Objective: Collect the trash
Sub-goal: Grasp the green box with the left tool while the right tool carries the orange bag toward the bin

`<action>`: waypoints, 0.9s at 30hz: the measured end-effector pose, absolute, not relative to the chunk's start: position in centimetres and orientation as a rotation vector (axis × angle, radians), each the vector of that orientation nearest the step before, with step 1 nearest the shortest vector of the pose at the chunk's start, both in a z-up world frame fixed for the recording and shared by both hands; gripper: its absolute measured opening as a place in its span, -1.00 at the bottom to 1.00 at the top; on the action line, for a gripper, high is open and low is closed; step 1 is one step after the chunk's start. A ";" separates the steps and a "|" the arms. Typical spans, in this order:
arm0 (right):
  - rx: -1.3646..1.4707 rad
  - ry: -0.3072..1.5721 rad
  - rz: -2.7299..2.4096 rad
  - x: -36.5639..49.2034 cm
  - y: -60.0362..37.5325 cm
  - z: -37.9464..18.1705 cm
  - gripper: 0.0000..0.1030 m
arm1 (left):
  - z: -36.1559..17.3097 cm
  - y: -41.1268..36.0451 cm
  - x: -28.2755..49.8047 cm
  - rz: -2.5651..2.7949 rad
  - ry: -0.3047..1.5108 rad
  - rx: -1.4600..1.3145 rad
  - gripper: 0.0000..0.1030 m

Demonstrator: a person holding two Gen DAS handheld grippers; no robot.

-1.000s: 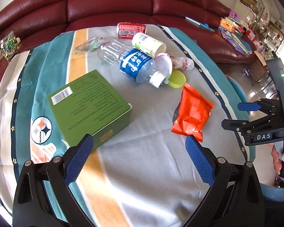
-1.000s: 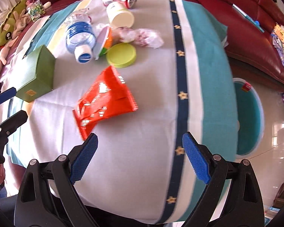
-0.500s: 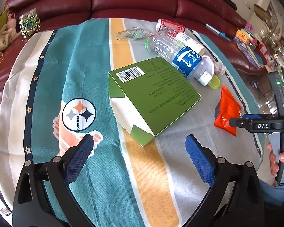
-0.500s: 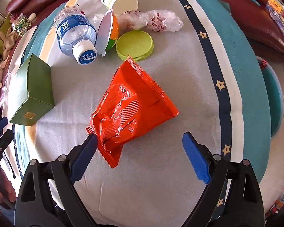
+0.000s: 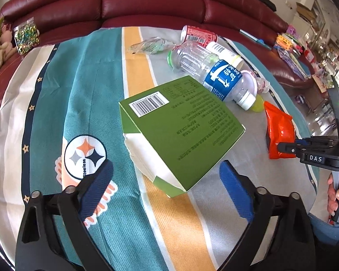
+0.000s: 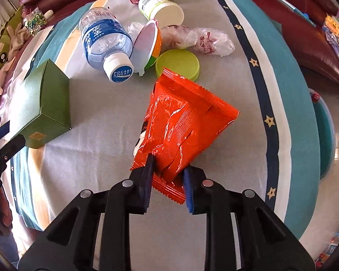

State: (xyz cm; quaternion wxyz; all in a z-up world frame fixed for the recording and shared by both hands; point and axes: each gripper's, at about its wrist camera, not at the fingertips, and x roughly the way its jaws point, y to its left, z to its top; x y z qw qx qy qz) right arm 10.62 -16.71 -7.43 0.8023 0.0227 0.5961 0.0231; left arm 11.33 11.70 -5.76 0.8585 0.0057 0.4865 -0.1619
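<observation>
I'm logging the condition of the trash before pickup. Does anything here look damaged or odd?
Yes. The green box lies tilted with its near end torn open, white inner flaps showing. The orange wrapper is crumpled, its near end pinched in the right gripper. The bottle lies on its side.

Home living room: leather sofa [image 5: 147,4]

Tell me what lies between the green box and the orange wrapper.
Nothing: in the right wrist view only bare grey cloth separates the green box from the orange wrapper.
</observation>
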 end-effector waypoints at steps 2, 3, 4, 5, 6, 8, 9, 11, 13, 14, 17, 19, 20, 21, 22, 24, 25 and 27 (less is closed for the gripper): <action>0.035 1.270 0.042 10.5 -16.9 -7.3 -0.56 | -5.7 11.1 11.5 -0.364 1.035 0.024 0.04; 0.032 1.269 0.042 10.3 -17.2 -7.3 -0.56 | -5.7 10.8 11.6 -0.368 1.040 0.021 -0.03; 0.035 1.270 0.042 10.3 -17.2 -7.4 -0.56 | -5.7 10.6 11.8 -0.374 1.042 0.016 -0.15; 0.038 1.272 0.043 10.4 -17.1 -7.4 -0.56 | -5.7 10.3 11.9 -0.382 1.047 0.012 -0.26; 0.044 1.277 0.044 10.4 -17.1 -7.5 -0.56 | -5.8 10.1 11.9 -0.391 1.051 0.007 -0.32; 0.049 1.278 0.046 10.2 -17.4 -7.5 -0.56 | -5.9 9.4 12.1 -0.400 1.051 0.012 -0.42; 0.052 1.280 0.047 10.1 -17.5 -7.5 -0.56 | -5.9 9.2 12.1 -0.404 1.049 0.019 -0.43; 0.056 1.281 0.048 10.2 -17.6 -7.5 -0.56 | -6.2 8.6 12.2 -0.398 1.052 0.035 -0.44; 0.068 1.288 0.049 10.4 -17.7 -7.5 -0.55 | -6.4 8.3 12.4 -0.374 1.056 0.033 -0.38; 0.068 1.287 0.049 10.2 -17.9 -7.5 -0.55 | -6.5 8.3 12.7 -0.368 1.062 0.020 -0.37; 0.074 1.290 0.041 11.0 -17.2 -7.8 -0.55 | -6.9 8.2 13.3 -0.326 1.069 -0.004 -0.18; 0.076 1.291 0.042 10.9 -17.4 -7.9 -0.55 | -7.3 8.0 13.7 -0.308 1.071 -0.023 -0.18; 0.077 1.292 0.041 10.8 -17.5 -7.9 -0.55 | -7.4 8.0 14.0 -0.303 1.069 -0.038 -0.23; 0.079 1.288 0.040 10.8 -17.5 -7.9 -0.55 | -7.5 7.9 14.1 -0.297 1.066 -0.049 -0.34; 0.076 1.284 0.039 10.7 -17.6 -7.8 -0.55 | -7.5 7.8 14.1 -0.297 1.068 -0.058 -0.47; 0.067 1.268 0.045 10.5 -17.7 -7.5 -0.56 | -7.1 7.6 13.9 -0.293 1.051 -0.054 -0.49; 0.059 1.258 0.050 10.6 -17.7 -7.2 -0.56 | -6.7 7.4 13.7 -0.293 1.038 -0.043 -0.49; 0.055 1.240 0.057 10.7 -17.8 -6.7 -0.56 | -5.9 7.1 13.3 -0.294 1.020 -0.032 -0.50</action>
